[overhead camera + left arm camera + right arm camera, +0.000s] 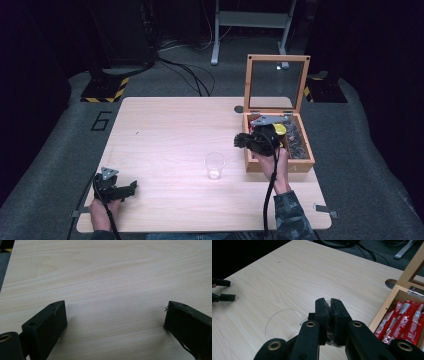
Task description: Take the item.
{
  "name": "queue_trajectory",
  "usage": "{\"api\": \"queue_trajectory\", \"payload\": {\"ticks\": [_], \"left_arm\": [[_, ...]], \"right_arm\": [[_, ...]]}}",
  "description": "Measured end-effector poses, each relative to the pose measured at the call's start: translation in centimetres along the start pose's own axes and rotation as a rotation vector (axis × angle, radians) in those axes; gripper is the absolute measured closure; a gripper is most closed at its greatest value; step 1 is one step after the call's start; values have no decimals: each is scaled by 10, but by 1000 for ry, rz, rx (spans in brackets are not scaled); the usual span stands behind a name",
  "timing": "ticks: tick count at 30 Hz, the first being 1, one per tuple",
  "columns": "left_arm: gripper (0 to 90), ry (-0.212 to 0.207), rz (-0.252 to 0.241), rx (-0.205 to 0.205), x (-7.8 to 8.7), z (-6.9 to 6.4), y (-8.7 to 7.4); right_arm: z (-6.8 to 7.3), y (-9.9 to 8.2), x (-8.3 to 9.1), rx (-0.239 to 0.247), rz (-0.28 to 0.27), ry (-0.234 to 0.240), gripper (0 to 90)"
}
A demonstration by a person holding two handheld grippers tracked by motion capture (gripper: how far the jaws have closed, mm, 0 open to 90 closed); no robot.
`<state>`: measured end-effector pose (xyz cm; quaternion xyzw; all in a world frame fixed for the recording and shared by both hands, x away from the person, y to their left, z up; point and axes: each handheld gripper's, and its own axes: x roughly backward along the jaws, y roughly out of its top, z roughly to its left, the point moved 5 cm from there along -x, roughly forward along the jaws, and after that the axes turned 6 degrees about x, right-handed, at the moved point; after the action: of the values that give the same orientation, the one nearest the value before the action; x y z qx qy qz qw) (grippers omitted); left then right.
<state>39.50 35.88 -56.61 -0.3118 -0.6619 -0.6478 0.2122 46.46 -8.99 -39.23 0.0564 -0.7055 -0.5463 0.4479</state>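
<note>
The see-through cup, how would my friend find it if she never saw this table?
Start at the pale wooden table, then find the wooden box with its lid up on the right. Just left of that box stands the cup, alone on bare wood. It is the one clear plastic thing, empty and upright.

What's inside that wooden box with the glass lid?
In the open wooden box, red snack packets lie in the left compartment. The right claw and hand cover part of it; the darker contents beyond are unclear.

A small clear-wrapped item (329, 322), possibly a candy, is sitting pinched upright above the clear plastic cup (214, 165), which is standing mid-table.
</note>
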Motion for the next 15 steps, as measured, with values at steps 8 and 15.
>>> {"api": "queue_trajectory", "payload": {"ticks": [8, 15], "left_arm": [[42, 1, 0, -1, 0, 0, 0], [43, 1, 0, -1, 0, 0, 0]], "right_arm": [[14, 9, -7, 25, 8, 30, 850], [23, 13, -14, 50, 20, 50, 850]]}}
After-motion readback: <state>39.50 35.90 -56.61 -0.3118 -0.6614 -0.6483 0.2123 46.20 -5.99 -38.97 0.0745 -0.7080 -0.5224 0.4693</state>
